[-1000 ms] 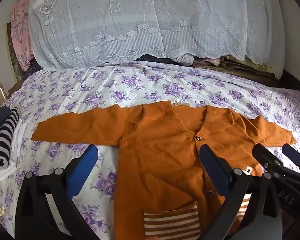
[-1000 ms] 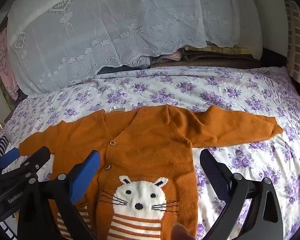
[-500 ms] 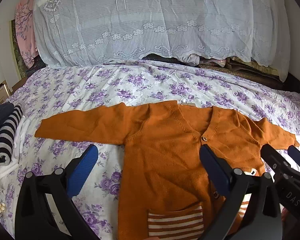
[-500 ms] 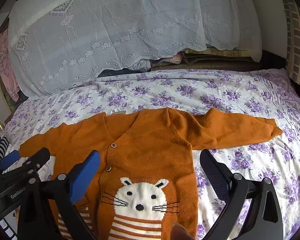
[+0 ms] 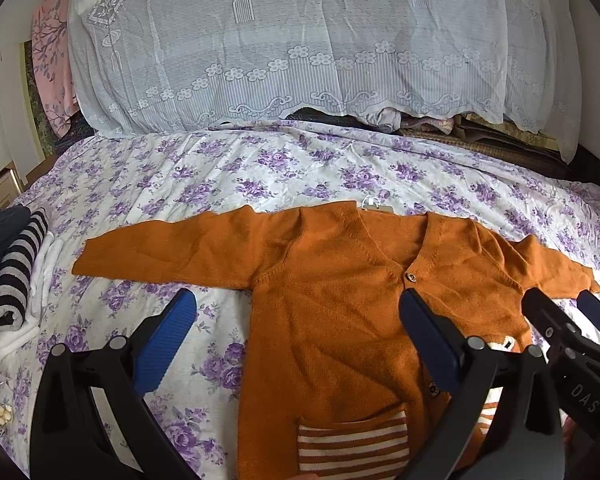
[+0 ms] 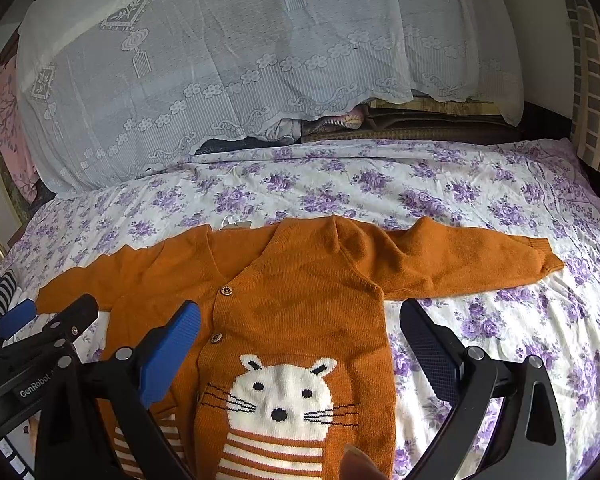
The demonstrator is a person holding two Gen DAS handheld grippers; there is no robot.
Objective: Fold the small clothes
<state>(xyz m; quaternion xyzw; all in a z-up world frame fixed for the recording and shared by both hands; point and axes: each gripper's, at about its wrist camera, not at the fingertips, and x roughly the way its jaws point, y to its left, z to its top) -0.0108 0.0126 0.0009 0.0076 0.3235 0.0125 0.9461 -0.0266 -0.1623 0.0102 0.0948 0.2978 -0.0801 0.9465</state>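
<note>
Bed: a purple-flowered sheet is covering it, with a white lace cover draping bedding at 12 o'clock.
Cardigan: an orange knitted cardigan is lying flat, face up, at the centre of the sheet, both sleeves stretching out toward 9 and 3 o'clock.
Left gripper: the left gripper is hovering above the cardigan's 6 o'clock edge, fingers spread wide and pinching nothing, one blue pad over the sheet, the other over the button band.
Right gripper: the right gripper is hovering alongside, also spread wide and empty, framing the knitted white cat face.
Left view only: a folded striped garment is sitting at 9 o'clock, well apart from the cardigan.
Right view only: the cat face is showing whole; a fingertip is poking in at 6 o'clock.
</note>
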